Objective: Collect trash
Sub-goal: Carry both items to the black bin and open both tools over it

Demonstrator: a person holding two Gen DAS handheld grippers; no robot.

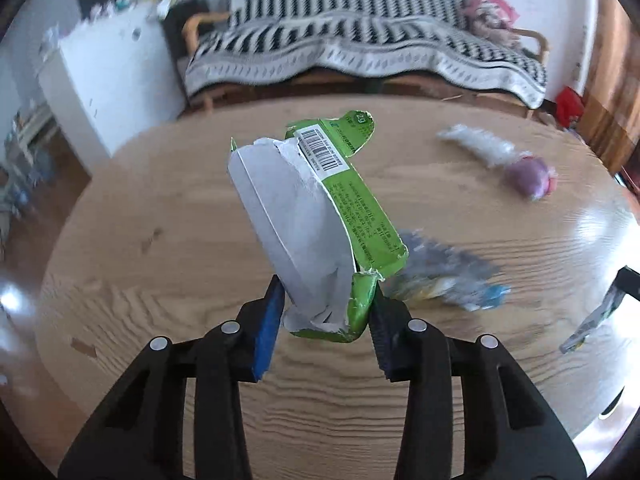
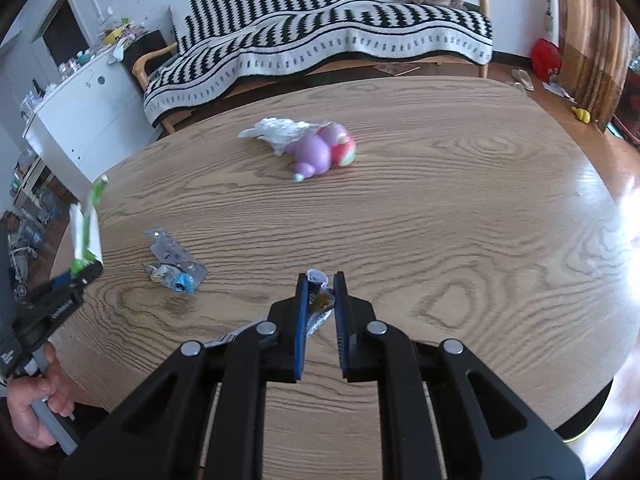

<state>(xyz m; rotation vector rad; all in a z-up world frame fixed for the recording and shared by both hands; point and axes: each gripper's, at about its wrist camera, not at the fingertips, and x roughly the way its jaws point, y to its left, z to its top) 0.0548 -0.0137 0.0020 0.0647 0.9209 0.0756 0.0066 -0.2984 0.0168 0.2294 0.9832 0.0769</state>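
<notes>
Wood-grain tabletop (image 2: 460,220) is filling both views, an oval surface standing in front of a sofa draped in a black-and-white throw (image 2: 320,36).

Nearest the right wrist camera, the right gripper (image 2: 321,280) is pinching a small crumpled wrapper (image 2: 320,302) between its blue pads, jaws almost together, probably so this scrap stays out of the way while the other hand is working.

At the left edge of that view the left gripper (image 1: 326,300) is clamping the bottom corner of a torn green carton (image 1: 316,216), its white inner face opened out. The carton is standing clear of the table, likely being carried off as trash. A barcode is showing near its top; the fine print on the green side is too small to read. A hand (image 2: 32,412) is gripping the grey handle below.

Farther out, a crushed blister pack (image 2: 176,262) is lying flat on the table, not yet collected. Beyond it, a purple plastic toy (image 2: 316,150) is resting against a white crumpled bag (image 2: 280,130); whether the toy counts as trash I cannot tell. No brand name is legible anywhere.
</notes>
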